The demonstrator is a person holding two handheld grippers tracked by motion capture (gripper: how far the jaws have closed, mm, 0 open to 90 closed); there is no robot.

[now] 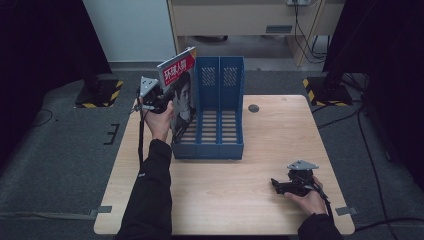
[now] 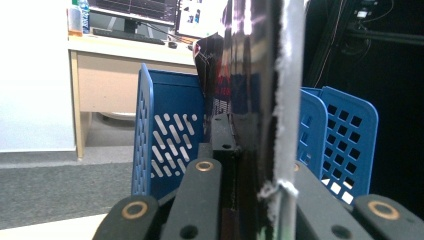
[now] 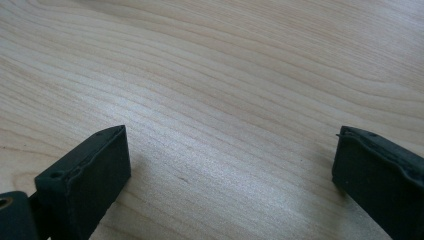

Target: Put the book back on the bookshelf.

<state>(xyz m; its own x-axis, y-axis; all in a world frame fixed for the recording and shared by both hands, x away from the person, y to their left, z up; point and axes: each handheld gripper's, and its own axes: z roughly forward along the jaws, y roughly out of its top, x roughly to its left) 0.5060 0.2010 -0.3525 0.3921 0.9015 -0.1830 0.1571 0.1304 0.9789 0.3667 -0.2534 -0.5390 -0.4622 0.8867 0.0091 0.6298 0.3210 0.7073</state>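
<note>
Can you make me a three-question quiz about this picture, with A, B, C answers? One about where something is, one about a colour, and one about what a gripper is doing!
1. Where is the glossy red-and-black magazine?
A. flat on the table
B. at the left side of the file rack
C. on the floor

2. What colour is the slotted plastic file rack?
A. blue
B. green
C. yellow

3. What is the right gripper doing?
A. squeezing a pen
B. holding the rack
C. resting open on the light wooden table

Answers: 1 B, the left gripper holds it upright against the rack's left compartment. 2 A, its walls are blue in the high view. 3 C, its jaws stand apart with bare wood between them.
</note>
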